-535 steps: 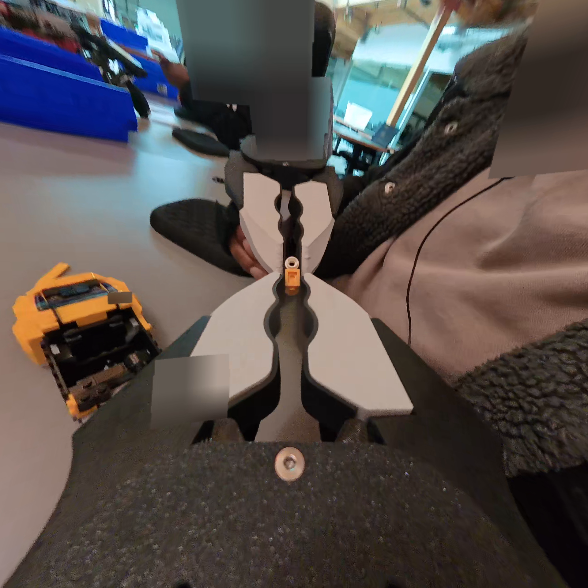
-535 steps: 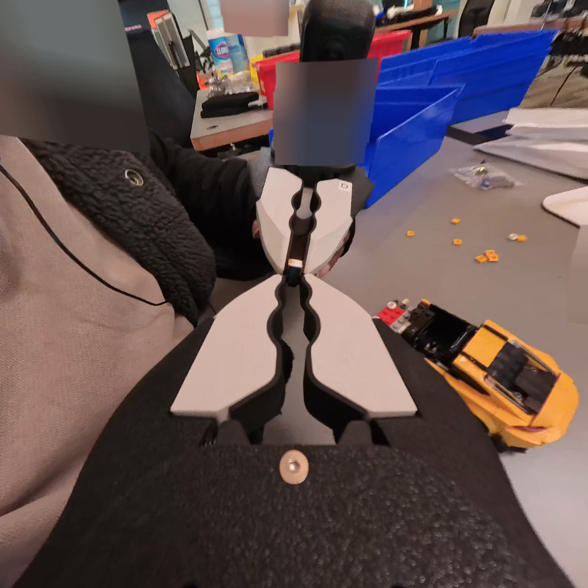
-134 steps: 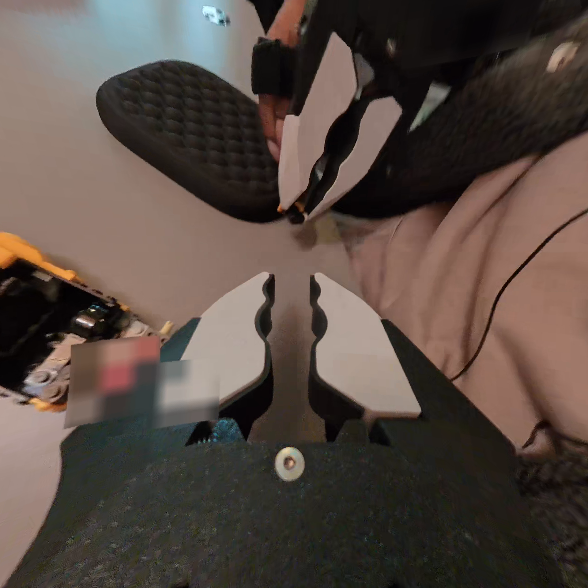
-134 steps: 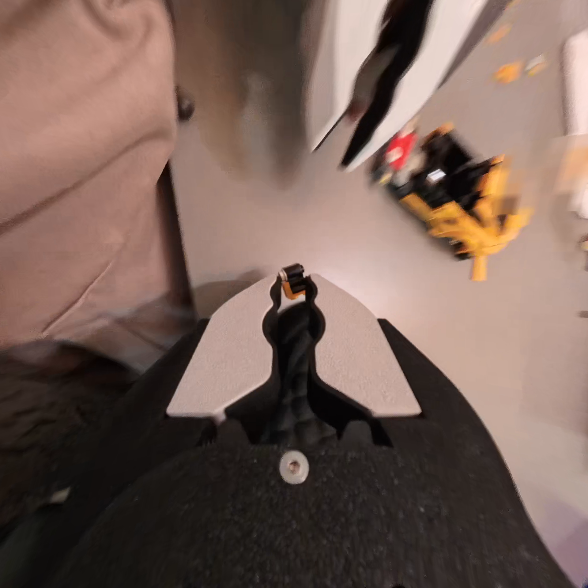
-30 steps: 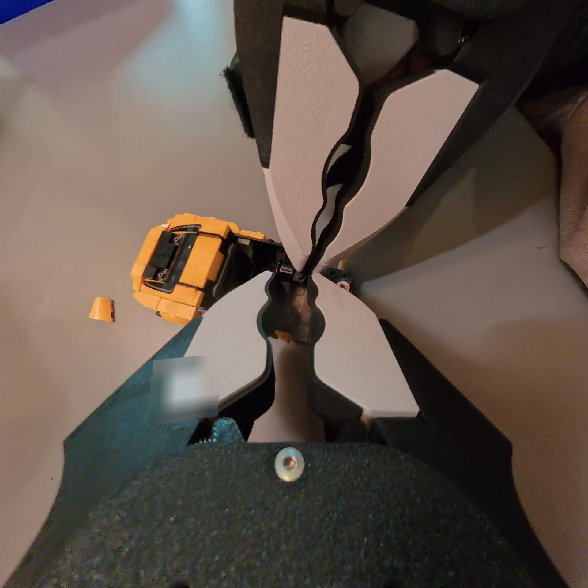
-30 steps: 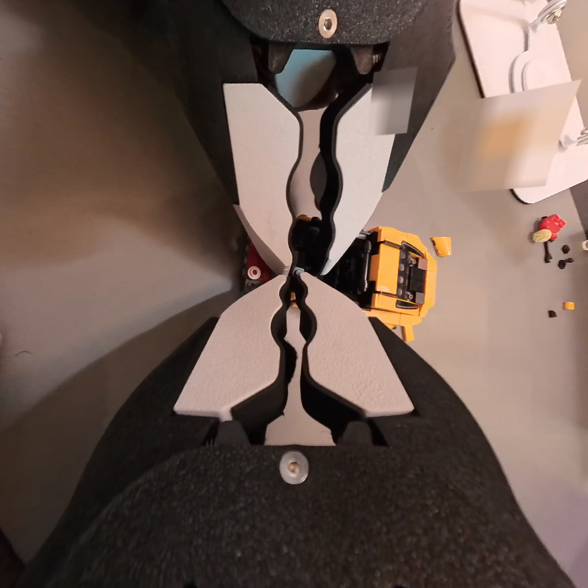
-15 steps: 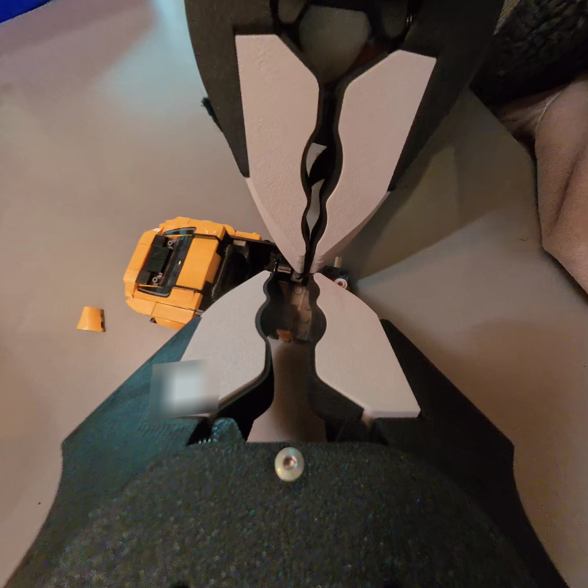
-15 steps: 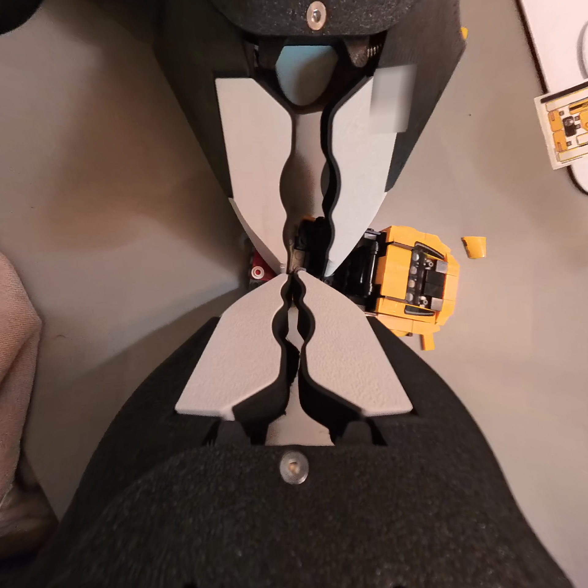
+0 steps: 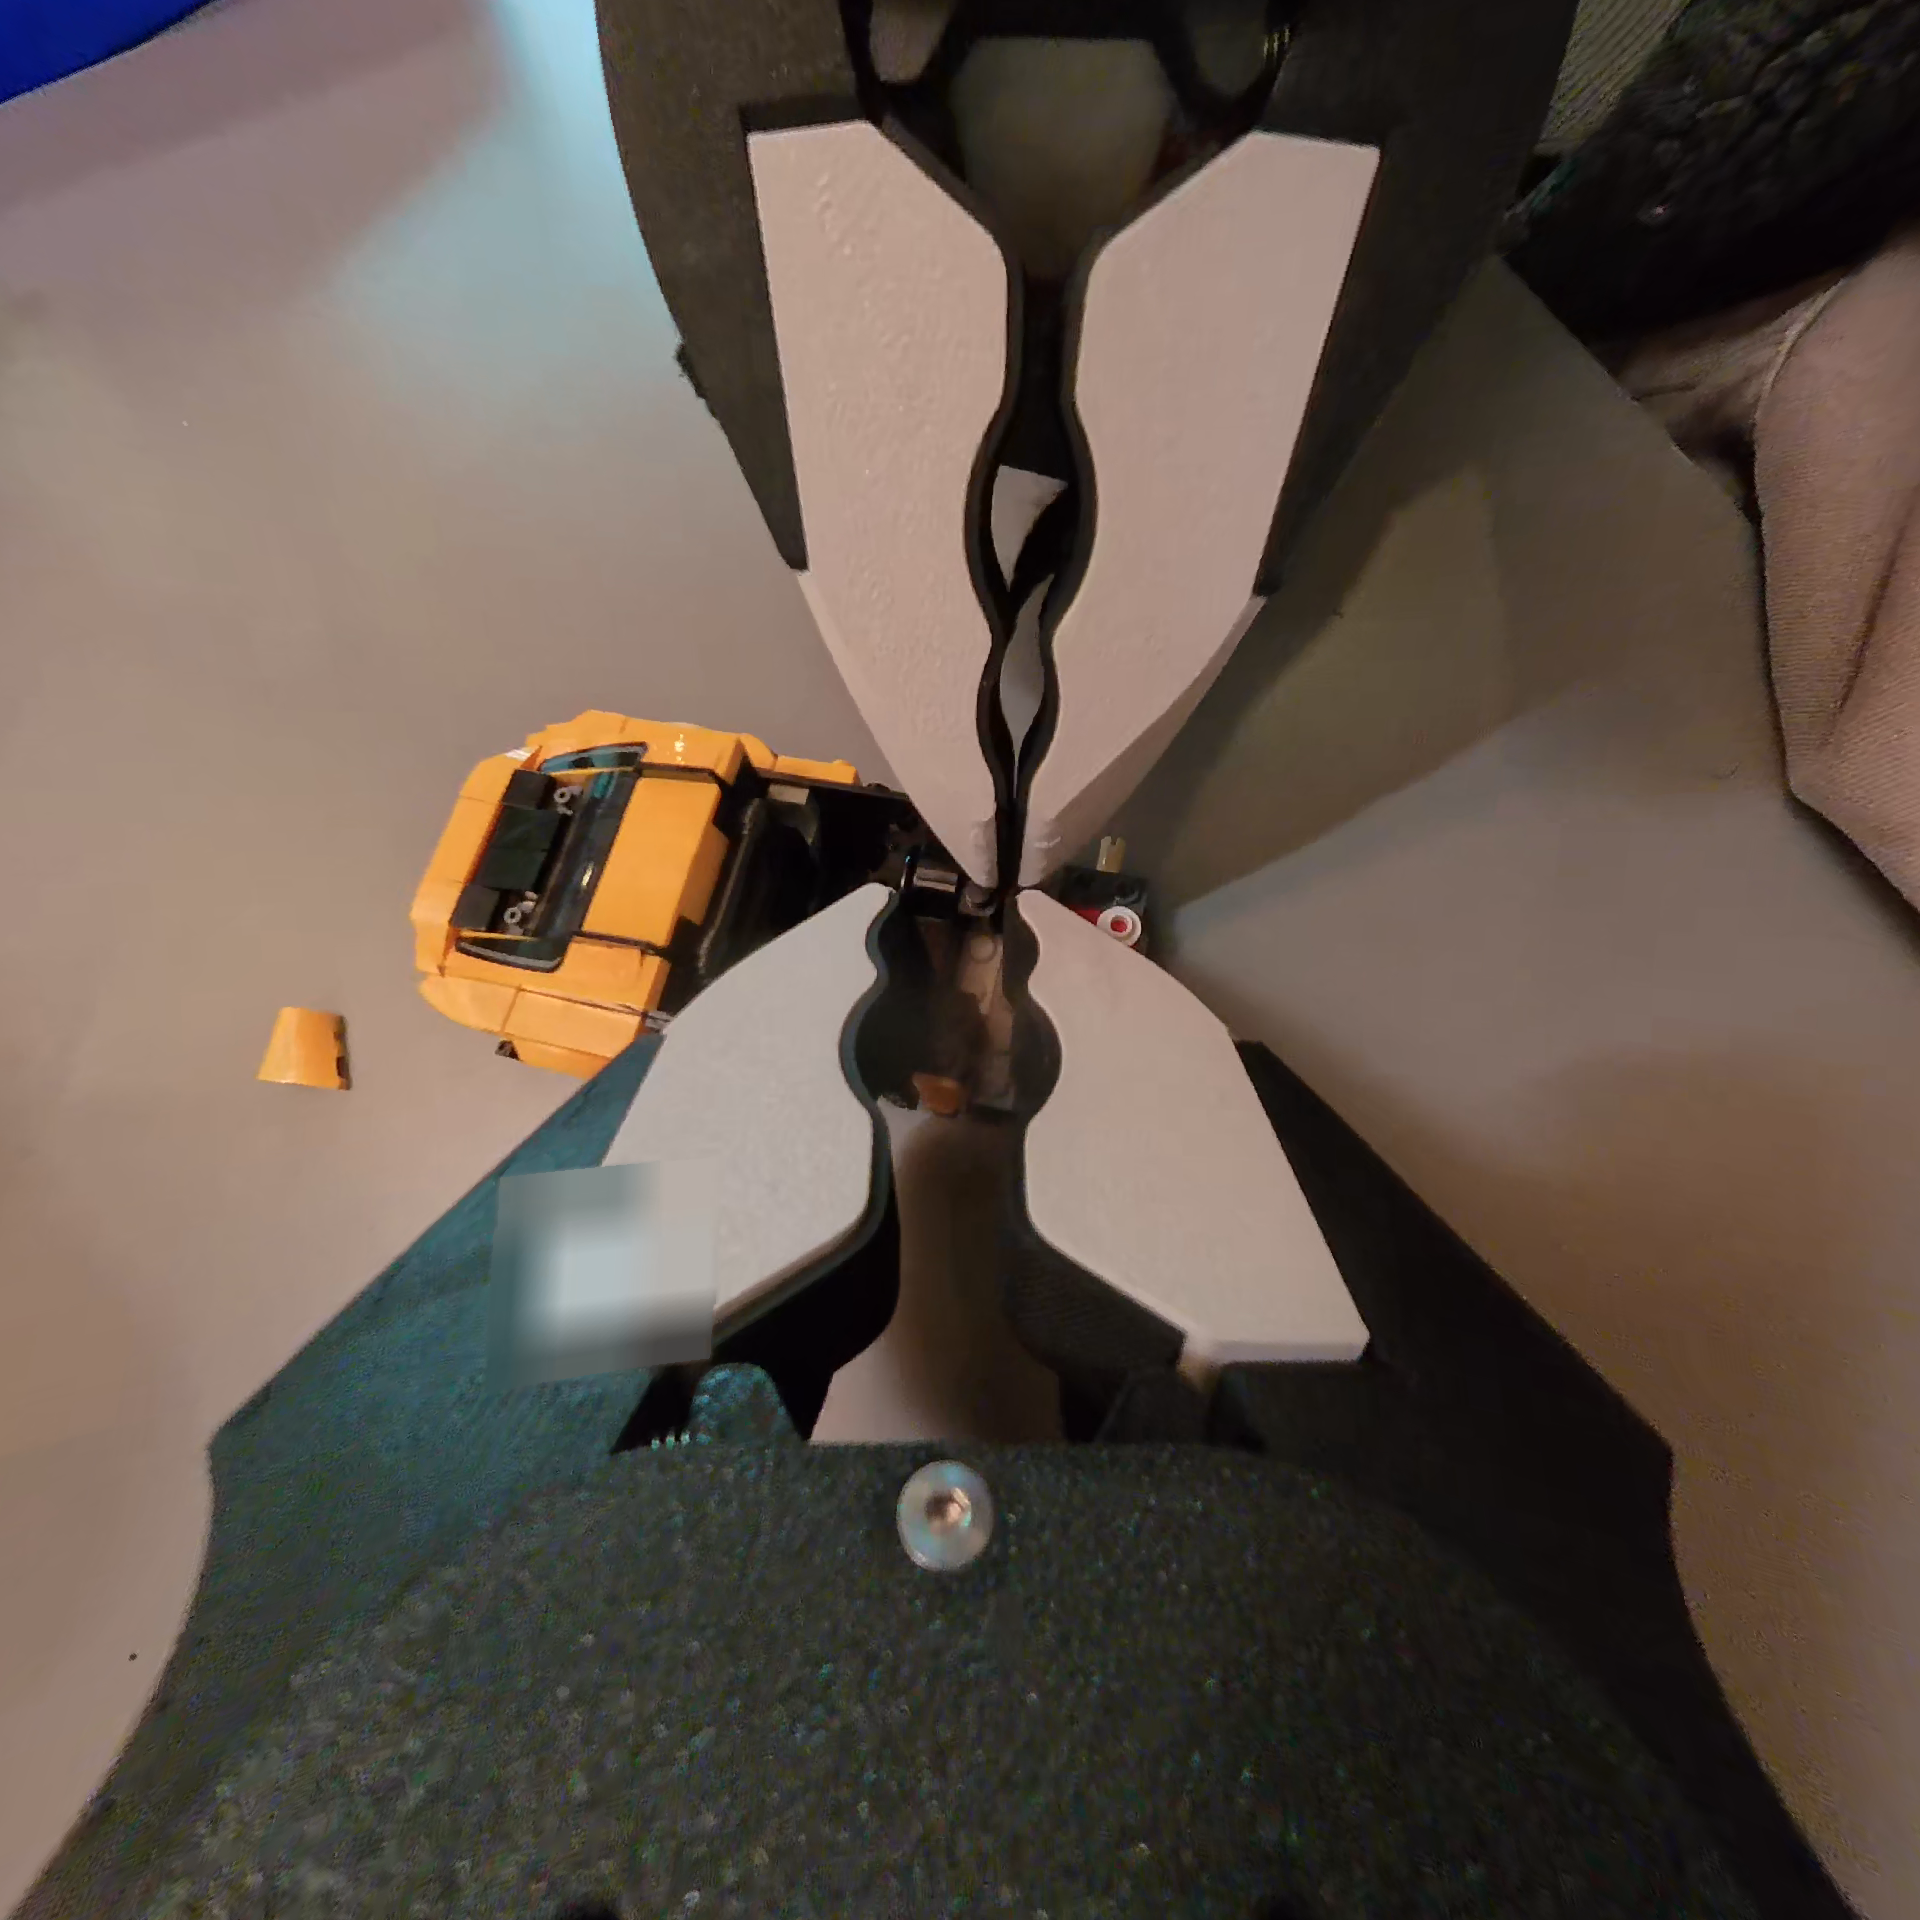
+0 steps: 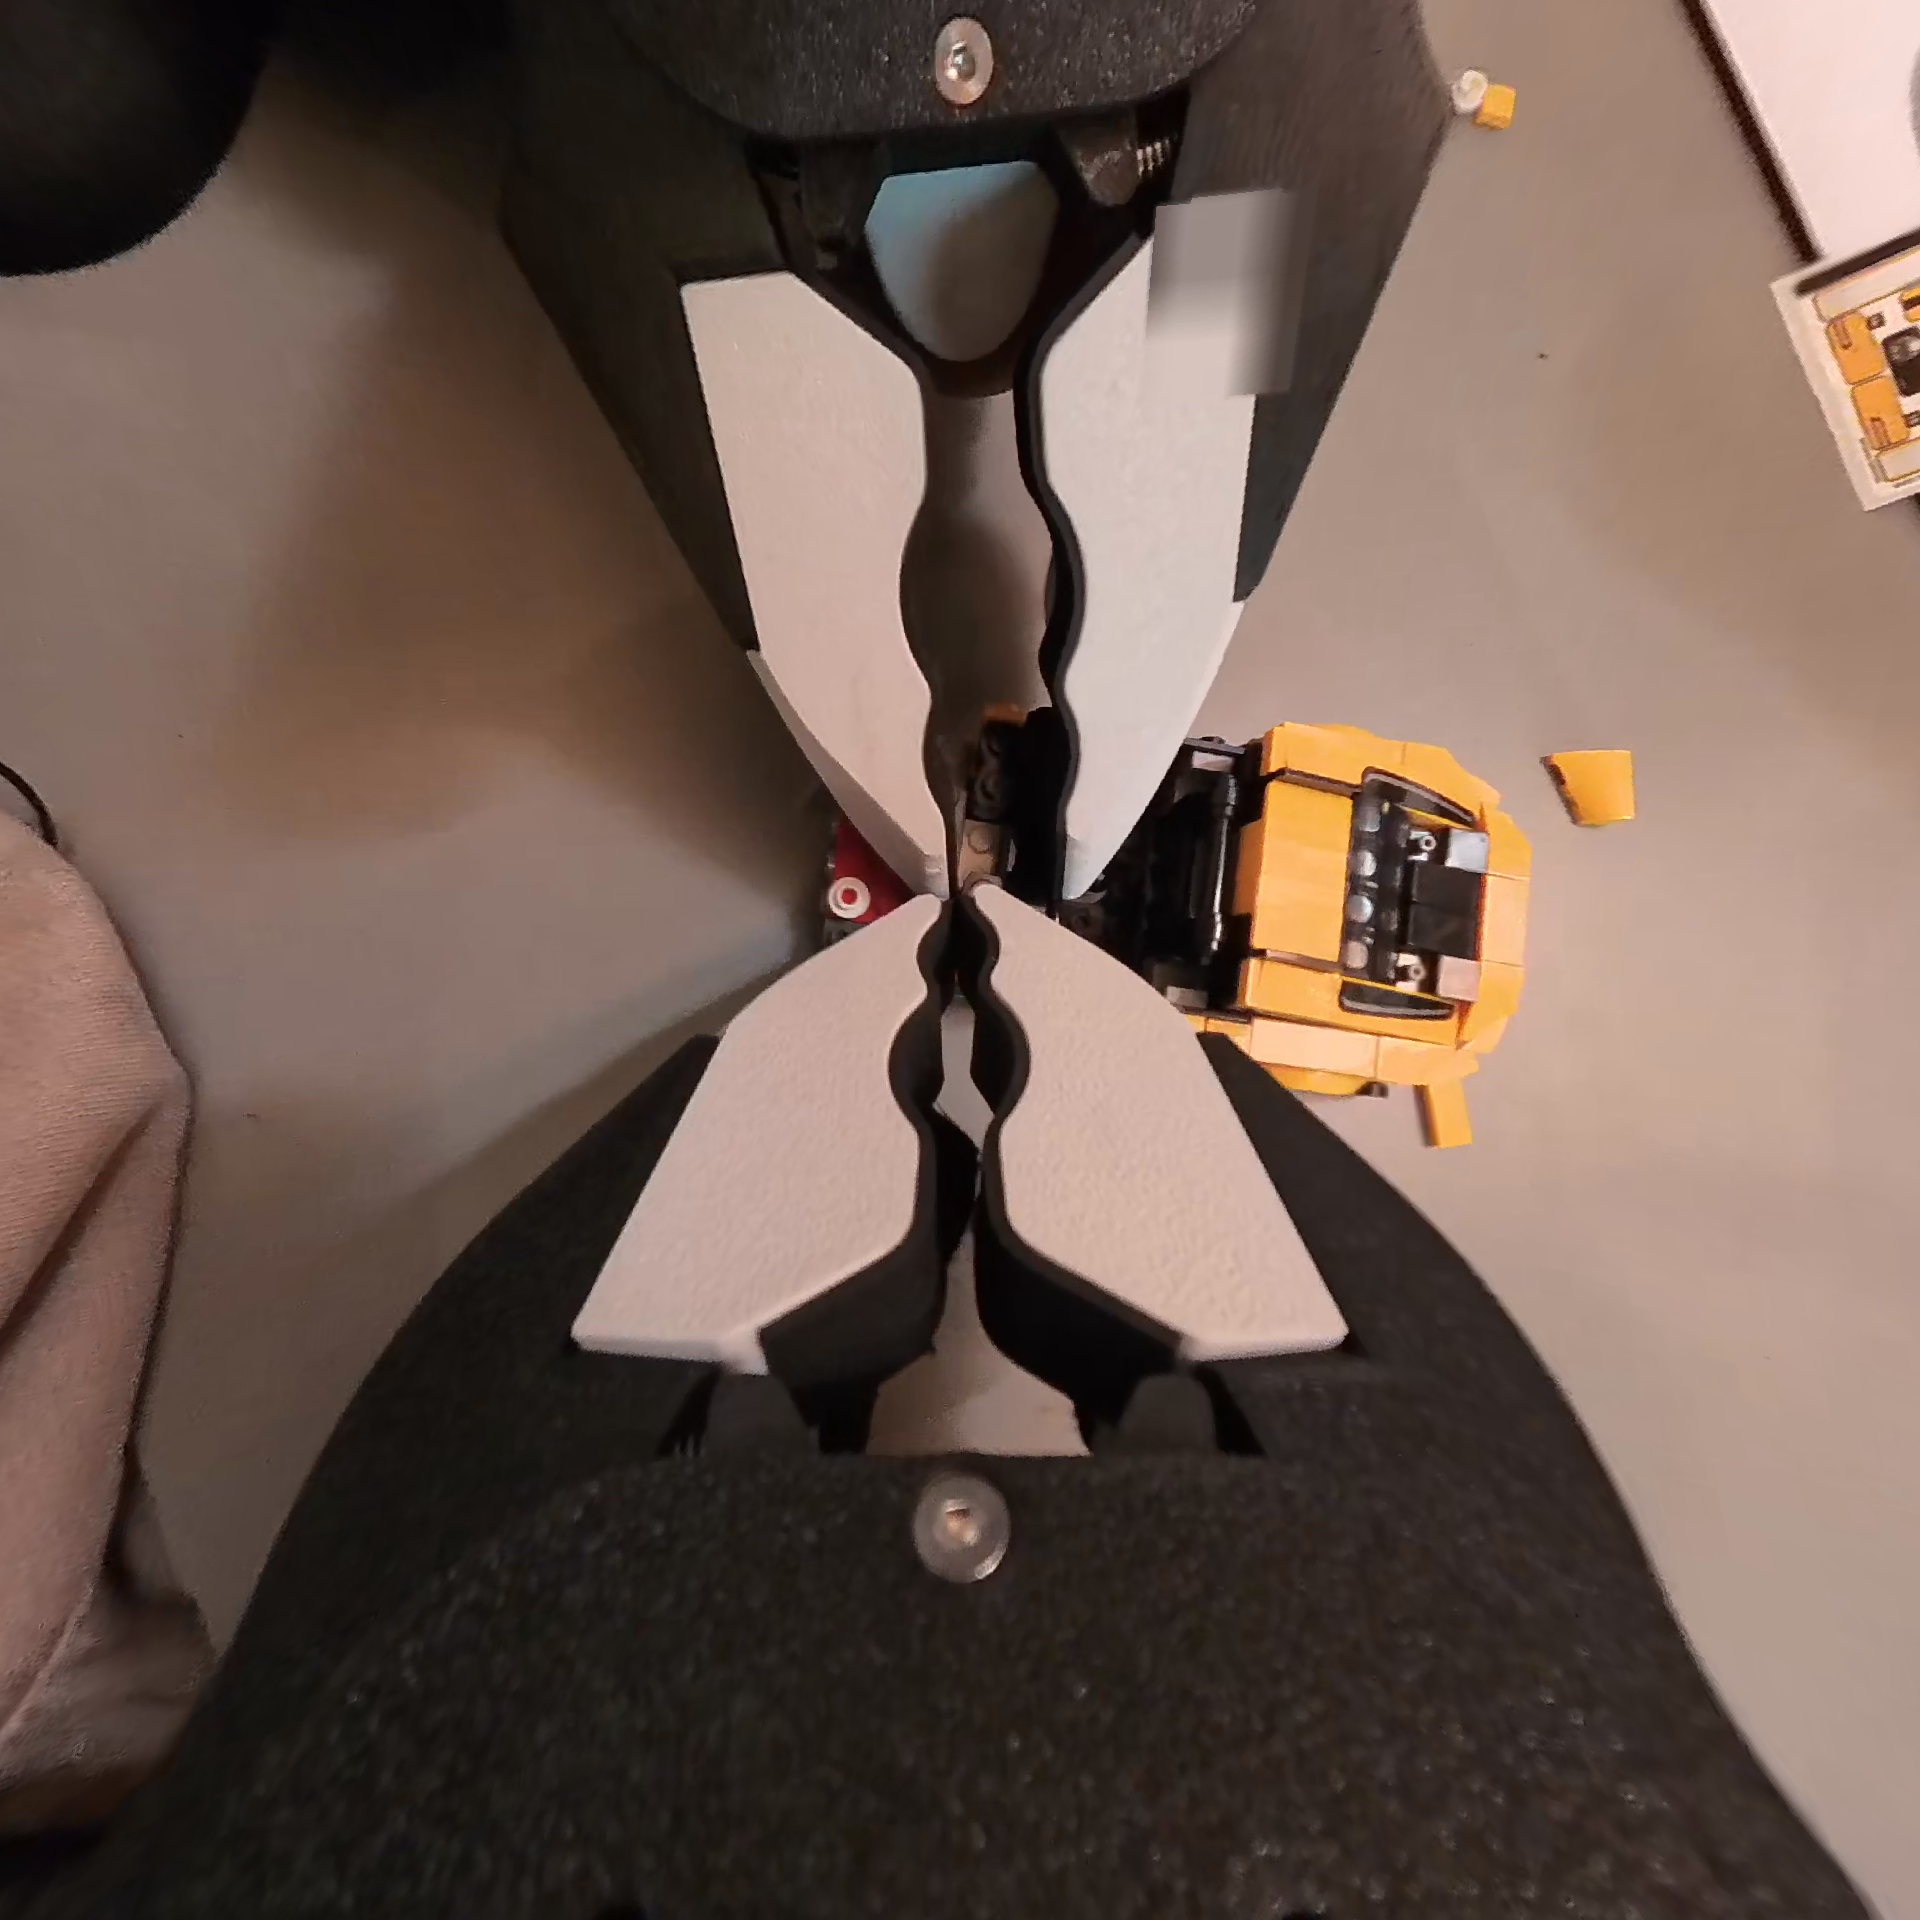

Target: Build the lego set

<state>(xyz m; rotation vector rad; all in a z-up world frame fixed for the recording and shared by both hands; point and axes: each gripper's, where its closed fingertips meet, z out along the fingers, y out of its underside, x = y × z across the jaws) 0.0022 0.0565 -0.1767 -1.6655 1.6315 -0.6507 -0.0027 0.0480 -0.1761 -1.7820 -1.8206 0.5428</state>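
Orange and black, the brick-built toy car (image 9: 582,883) lies on the grey table (image 9: 260,416), left of centre in the left wrist view and right of centre in the right wrist view (image 10: 1351,914). Its open black rear end reaches in under the spot where the two grippers meet tip to tip.

The left gripper (image 9: 951,899) straddles that black rear section. Dark brickwork fills the space between its fingers, and they appear clenched on the car, though the contact itself lies in shadow.

The right gripper (image 10: 961,899) comes in from the far side, nose to nose with the left. Its jaws are closed, the wavy inner edges almost meeting, and nothing is plainly gripped between them. Its tips (image 9: 987,831) rest at a small grey stud on the car's rear, just in front of the left gripper's fingertips. I judge this to be a pressing or steadying contact, one gripper bracing the car while the other bears on it.

A red brick piece with a white round stud (image 9: 1117,920) sits touching the car's rear, just beside the fingertips. A loose orange wedge (image 9: 301,1049) lies apart on the table beyond the car's front. A printed sheet (image 10: 1860,395) lies at the far right edge, and a beige sleeve (image 10: 73,1039) shows at the left.
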